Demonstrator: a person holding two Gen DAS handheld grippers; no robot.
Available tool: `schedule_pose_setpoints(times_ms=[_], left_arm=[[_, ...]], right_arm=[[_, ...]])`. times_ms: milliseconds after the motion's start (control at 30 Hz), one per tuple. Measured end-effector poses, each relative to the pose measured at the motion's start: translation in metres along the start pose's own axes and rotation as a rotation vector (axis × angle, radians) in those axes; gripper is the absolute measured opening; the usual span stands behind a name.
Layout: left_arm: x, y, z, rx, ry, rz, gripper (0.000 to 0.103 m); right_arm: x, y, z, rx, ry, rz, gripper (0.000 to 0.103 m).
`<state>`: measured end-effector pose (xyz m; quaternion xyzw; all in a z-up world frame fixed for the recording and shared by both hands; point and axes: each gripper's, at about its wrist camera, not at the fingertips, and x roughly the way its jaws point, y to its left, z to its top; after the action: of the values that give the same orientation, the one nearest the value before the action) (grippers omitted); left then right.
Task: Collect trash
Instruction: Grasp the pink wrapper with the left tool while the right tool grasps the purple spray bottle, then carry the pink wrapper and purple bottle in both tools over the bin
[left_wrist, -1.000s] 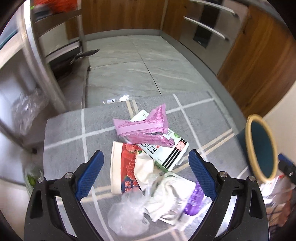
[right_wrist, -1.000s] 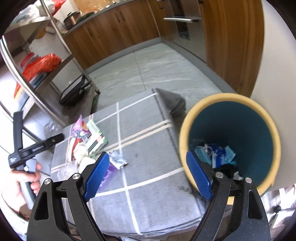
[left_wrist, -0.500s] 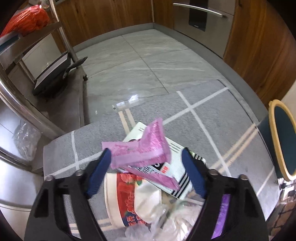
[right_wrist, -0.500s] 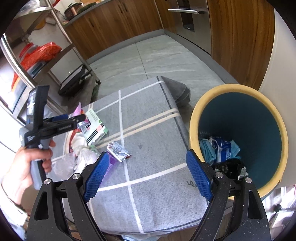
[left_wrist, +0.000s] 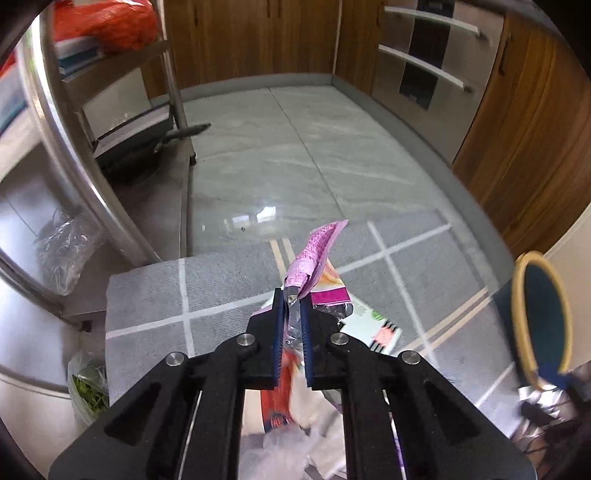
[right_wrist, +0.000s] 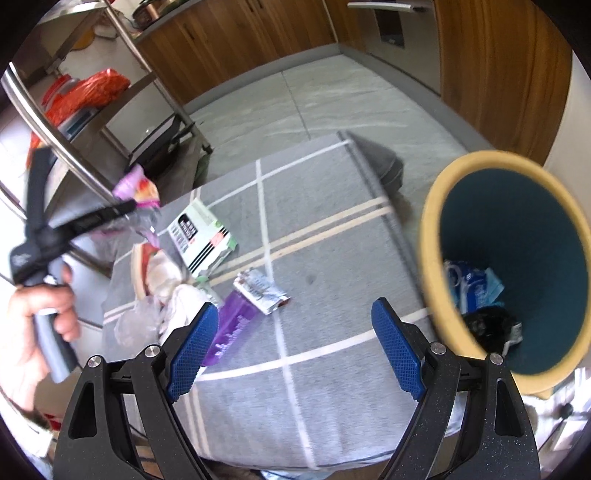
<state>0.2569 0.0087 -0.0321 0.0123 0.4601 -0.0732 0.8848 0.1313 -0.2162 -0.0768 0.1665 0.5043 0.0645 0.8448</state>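
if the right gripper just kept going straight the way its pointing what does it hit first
Probably the grey checked tablecloth, on a bare patch. The open right gripper points between the silver wrapper on its left and the bin on its right. Depth is hard to judge.

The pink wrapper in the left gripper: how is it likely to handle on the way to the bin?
The pink wrapper is probably floppy: it bends and creases above the left gripper. It looks thin and light for its size, so it may flutter or swing. Its glossy film could slip, though the pads are shut on it.
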Motion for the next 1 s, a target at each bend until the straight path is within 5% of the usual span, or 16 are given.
schedule_pose_setpoints(times_ms=[400,733,933,1000], left_arm=[[-0.075,0.004,0.009,-0.076,-0.067,-0.168,0.008],[-0.108,-0.012,0.002,-0.059,-0.092,-0.278,0.008],[-0.114,-0.019,0.007,-0.051,-0.106,-0.304,0.008],[-0.117,-0.022,0.007,-0.046,-0.111,-0.305,0.008]], right_arm=[[0.053,0.035,-0.016,0.037,0.109,0.047,0.085],[0.085,0.061,-0.028,-0.059,0.145,-0.017,0.08],[0.082,0.061,-0.034,-0.154,0.159,-0.059,0.037],[0.081,0.055,-0.034,-0.154,0.175,-0.044,0.034]])
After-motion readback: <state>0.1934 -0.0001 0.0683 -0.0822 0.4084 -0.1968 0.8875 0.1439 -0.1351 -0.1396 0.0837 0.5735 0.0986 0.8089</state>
